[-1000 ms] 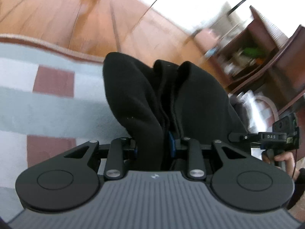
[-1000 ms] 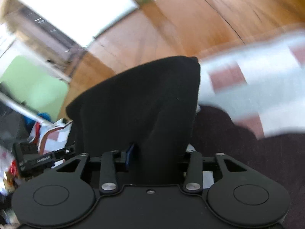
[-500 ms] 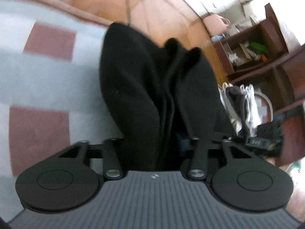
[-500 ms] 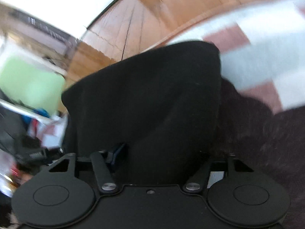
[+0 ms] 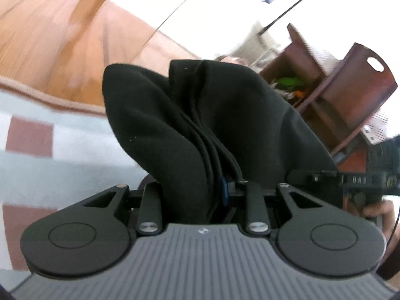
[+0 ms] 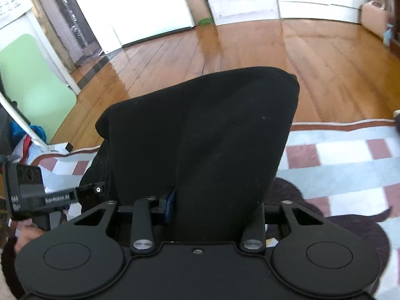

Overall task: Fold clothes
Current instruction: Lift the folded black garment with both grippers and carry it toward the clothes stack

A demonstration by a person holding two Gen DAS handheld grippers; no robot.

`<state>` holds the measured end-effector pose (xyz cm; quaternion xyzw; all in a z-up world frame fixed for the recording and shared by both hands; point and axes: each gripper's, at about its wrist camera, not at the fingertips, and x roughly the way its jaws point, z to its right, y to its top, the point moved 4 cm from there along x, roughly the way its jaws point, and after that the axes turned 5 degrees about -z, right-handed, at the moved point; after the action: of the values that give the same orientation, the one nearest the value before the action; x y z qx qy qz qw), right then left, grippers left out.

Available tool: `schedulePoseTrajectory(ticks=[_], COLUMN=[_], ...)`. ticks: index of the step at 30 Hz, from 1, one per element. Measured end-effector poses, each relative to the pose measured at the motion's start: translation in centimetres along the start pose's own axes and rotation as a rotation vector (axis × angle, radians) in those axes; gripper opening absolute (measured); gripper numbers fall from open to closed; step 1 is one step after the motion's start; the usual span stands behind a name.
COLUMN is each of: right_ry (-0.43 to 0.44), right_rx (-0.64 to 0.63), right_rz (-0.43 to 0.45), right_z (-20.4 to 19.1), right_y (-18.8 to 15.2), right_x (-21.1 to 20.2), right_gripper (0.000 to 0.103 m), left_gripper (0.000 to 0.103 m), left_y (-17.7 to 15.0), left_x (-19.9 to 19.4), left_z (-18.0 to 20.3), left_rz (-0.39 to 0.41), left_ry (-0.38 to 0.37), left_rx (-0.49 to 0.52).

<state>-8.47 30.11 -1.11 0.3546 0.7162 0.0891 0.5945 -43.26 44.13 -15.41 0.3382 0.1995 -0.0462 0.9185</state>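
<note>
A black garment (image 5: 225, 125) stands bunched in thick folds between the jaws of my left gripper (image 5: 200, 190), which are closing on it and pinching the fabric. The same black garment (image 6: 212, 137) rises as a broad flap from my right gripper (image 6: 215, 202), whose jaws are also closing with the cloth gripped between them. The cloth hides both pairs of fingertips. The garment hangs lifted between the two grippers above a checked rug (image 6: 350, 170). A hand (image 5: 377, 211) holds the right gripper's handle at the right edge of the left wrist view.
The grey, white and maroon rug (image 5: 62, 170) ends at a wooden floor (image 6: 250, 45). A dark brown garment (image 6: 320, 200) lies on the rug under the right gripper. A dark wooden shelf (image 5: 337, 105) stands to the right, a green board (image 6: 32, 87) and bags (image 6: 22, 135) to the left.
The right gripper has risen with the garment and tilted up, so more floor and wall show. The left view has swung up from the rug. Both grips on the cloth persist.
</note>
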Motion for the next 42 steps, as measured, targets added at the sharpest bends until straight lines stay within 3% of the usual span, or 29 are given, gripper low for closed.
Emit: schedulePoseTrajectory(ticks=[6, 8, 10, 13, 18, 22, 25, 32, 36, 39, 42], right_ry=[-0.059, -0.071, -0.086, -0.077, 0.016, 0.099, 0.092, 0.156, 0.21, 0.236, 0.208], right_rx=[-0.115, -0.142, -0.138, -0.125, -0.105, -0.055, -0.044, 0.043, 0.09, 0.16, 0.177], right_rz=[-0.086, -0.117, -0.143, -0.161, -0.143, -0.13, -0.101, -0.039, -0.021, 0.007, 0.044], right_z=[-1.9, -1.8, -1.0, 0.9, 2.9, 4.9, 5.6, 8.6, 11.4, 14.4, 17.7], right_y=[1.9, 2.1, 1.7, 0.2, -2.5, -3.2, -3.9, -6.9, -7.1, -6.2, -4.3], right_x=[-3.2, -3.3, -3.0, -2.7, -1.1, -0.1, -0.9, -3.6, -6.2, -9.1, -12.7], right_gripper=[0.043, 0.043, 0.042, 0.042, 0.042, 0.042, 0.041, 0.041, 0.041, 0.04, 0.04], left_gripper=[0.025, 0.025, 0.025, 0.025, 0.025, 0.025, 0.025, 0.025, 0.025, 0.025, 0.025], left_y=[-1.1, -1.9, -2.8, -3.8, -5.0, -5.6, -6.3, -8.1, -7.7, -6.8, -5.2], left_x=[-0.8, -0.2, 0.7, 2.0, 3.5, 3.2, 2.9, 3.7, 5.0, 6.8, 10.1], left_z=[0.9, 2.6, 3.8, 4.3, 5.4, 5.9, 7.9, 12.0, 16.7, 19.8, 23.6], left_rz=[0.042, 0.024, 0.005, -0.035, -0.091, -0.086, -0.074, -0.056, -0.115, -0.145, -0.167], left_ry=[-0.091, -0.044, -0.035, -0.031, 0.021, 0.036, 0.02, 0.113, 0.142, 0.113, 0.074], left_rx=[-0.032, 0.107, 0.182, 0.179, 0.227, 0.201, 0.212, 0.093, 0.195, 0.233, 0.296])
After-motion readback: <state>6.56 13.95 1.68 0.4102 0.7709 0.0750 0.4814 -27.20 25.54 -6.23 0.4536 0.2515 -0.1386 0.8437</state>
